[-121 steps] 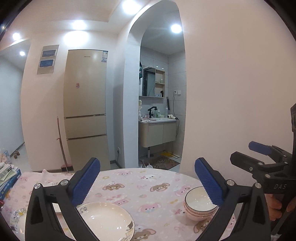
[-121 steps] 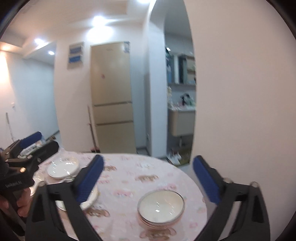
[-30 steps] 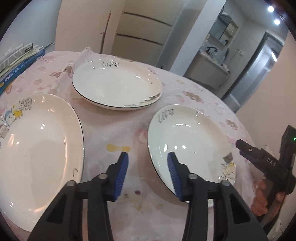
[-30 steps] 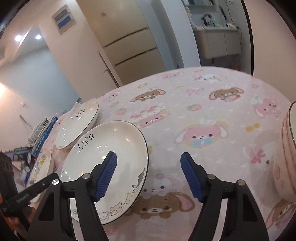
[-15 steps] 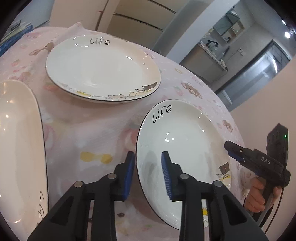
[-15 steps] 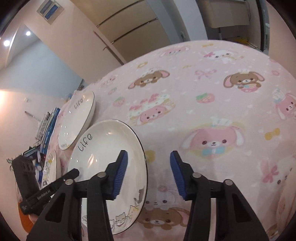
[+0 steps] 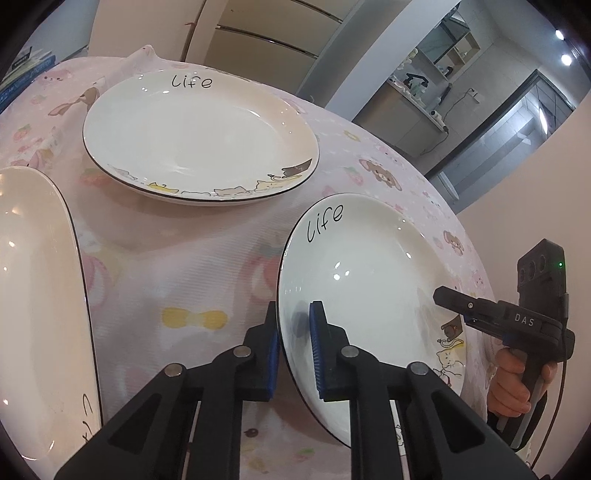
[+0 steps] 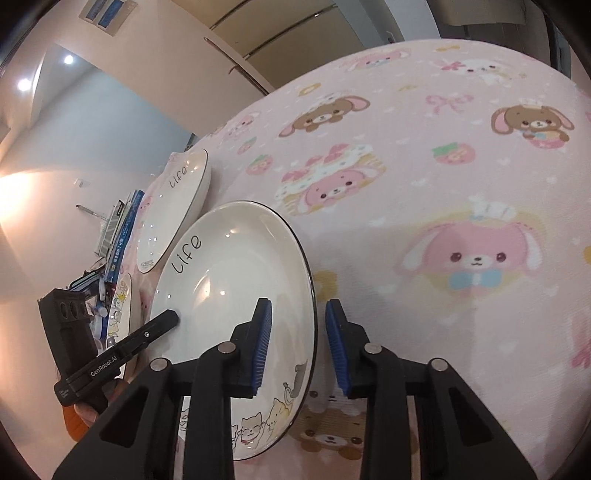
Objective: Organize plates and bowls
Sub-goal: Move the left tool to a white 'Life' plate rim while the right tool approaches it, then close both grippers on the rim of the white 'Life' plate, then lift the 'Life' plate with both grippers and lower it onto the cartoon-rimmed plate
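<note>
A white "life" plate [image 7: 373, 280] lies on the pink cartoon tablecloth [image 7: 177, 266], also in the right wrist view [image 8: 236, 291]. My left gripper [image 7: 293, 350] has closed on the plate's left rim, one pad under it and one over it. My right gripper [image 8: 297, 345] straddles the plate's right rim, its jaws part open with a gap at the outer pad. A second "life" plate [image 7: 199, 142] lies behind, also in the right wrist view [image 8: 171, 208]. A third white plate [image 7: 37, 306] lies at the left.
A stack of books [image 8: 120, 229] lies at the table's far left edge. A fridge [image 7: 266, 33] and a washbasin alcove [image 7: 417, 99] stand beyond the table. The tablecloth [image 8: 443, 184] stretches to the right of the plates.
Both grippers have dropped from above the table onto the near plate. The left jaws have narrowed onto its left rim; the right jaws have narrowed around its right rim.
</note>
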